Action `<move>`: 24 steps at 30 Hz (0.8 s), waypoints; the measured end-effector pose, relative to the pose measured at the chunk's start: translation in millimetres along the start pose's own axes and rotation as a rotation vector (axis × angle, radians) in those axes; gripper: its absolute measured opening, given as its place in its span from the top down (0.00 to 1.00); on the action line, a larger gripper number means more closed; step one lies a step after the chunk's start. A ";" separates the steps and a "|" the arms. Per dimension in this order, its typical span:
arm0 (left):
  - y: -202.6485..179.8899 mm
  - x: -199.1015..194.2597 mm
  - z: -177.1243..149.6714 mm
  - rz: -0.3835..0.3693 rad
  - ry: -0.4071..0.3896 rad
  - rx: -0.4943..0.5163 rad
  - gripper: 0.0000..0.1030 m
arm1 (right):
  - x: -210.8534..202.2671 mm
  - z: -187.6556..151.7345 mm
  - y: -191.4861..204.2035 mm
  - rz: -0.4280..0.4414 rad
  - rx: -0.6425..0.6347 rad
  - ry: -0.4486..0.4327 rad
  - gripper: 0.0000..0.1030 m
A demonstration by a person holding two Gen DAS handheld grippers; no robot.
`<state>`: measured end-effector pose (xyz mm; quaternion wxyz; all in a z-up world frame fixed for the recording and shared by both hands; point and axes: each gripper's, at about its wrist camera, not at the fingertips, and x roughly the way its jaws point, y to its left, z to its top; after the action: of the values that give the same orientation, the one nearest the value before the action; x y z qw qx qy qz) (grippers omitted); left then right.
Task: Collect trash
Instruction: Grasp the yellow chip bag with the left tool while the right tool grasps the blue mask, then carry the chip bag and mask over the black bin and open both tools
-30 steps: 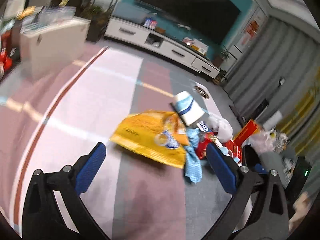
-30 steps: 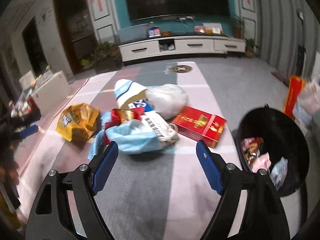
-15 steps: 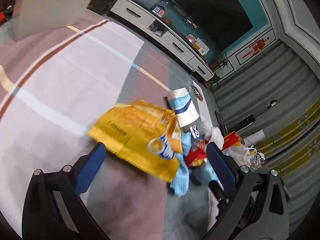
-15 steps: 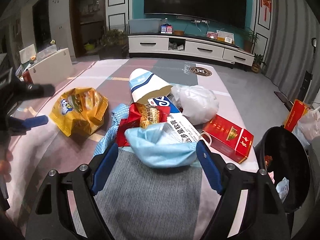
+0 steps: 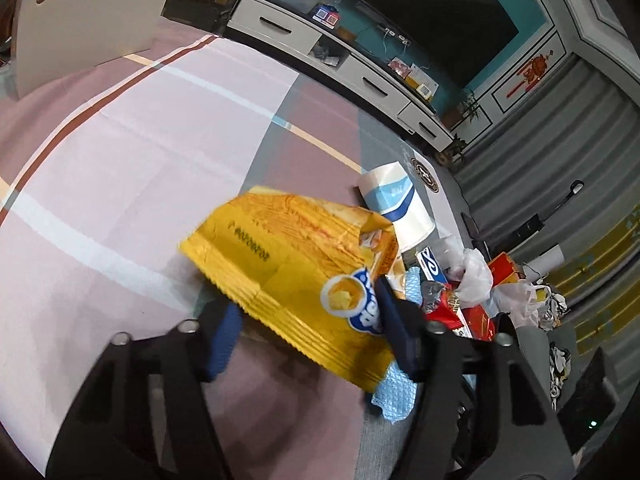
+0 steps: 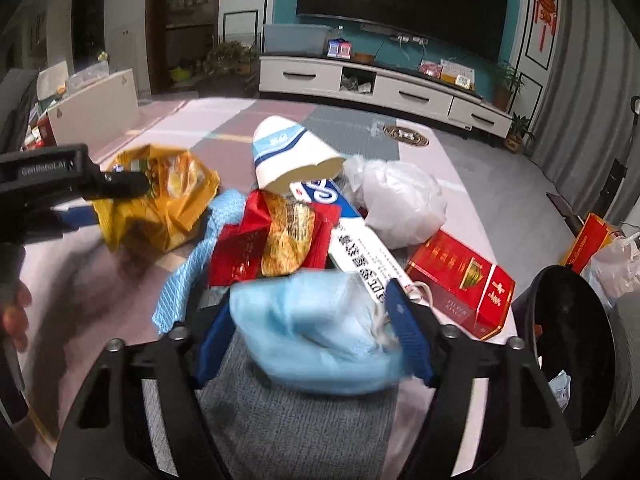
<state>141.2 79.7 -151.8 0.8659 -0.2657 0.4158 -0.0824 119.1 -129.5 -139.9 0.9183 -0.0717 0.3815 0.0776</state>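
A pile of trash lies on the striped carpet. My left gripper (image 5: 308,332) is closing on the yellow snack bag (image 5: 296,264), which is crumpled between its pads; in the right wrist view that gripper (image 6: 100,196) pinches the bag (image 6: 168,204) from above and below. My right gripper (image 6: 310,332) is closing too, with the light blue face mask (image 6: 316,332) bunched up between its pads. Behind the mask lie a red snack wrapper (image 6: 272,240), a toothpaste box (image 6: 360,248), a blue-and-white paper cup (image 6: 288,156), a white plastic bag (image 6: 400,204), a red carton (image 6: 460,276) and a blue cloth (image 6: 188,276).
A black bin (image 6: 560,352) with some trash inside stands at the right. Beyond it are a red box (image 6: 588,240) and plastic bags. A white TV cabinet (image 6: 380,84) runs along the far wall, and a white box (image 6: 96,108) stands at the left. A hand (image 6: 16,320) shows at the left edge.
Both grippers came forward and down onto the pile and narrowed their jaws. The yellow bag now sits crumpled between the left pads, and the blue mask is bunched between the right pads.
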 end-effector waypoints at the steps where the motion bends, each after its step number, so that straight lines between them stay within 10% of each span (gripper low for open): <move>1: -0.1 -1.5 -0.2 0.001 -0.002 0.004 0.51 | 2.1 -1.1 -0.8 0.003 0.003 0.016 0.48; 10: -4.9 -26.1 -1.9 -0.021 -0.041 0.064 0.59 | -6.2 -8.3 -11.8 0.060 0.062 0.050 0.77; 24: -30.4 -90.9 -21.6 -0.066 -0.160 0.206 0.58 | -65.7 -9.9 -57.5 0.450 0.355 -0.089 0.78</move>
<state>68.9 78.7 -85.4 0.9158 -0.1948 0.3258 -0.1317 77.9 -193.4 -95.8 0.8921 0.1800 0.3547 0.2145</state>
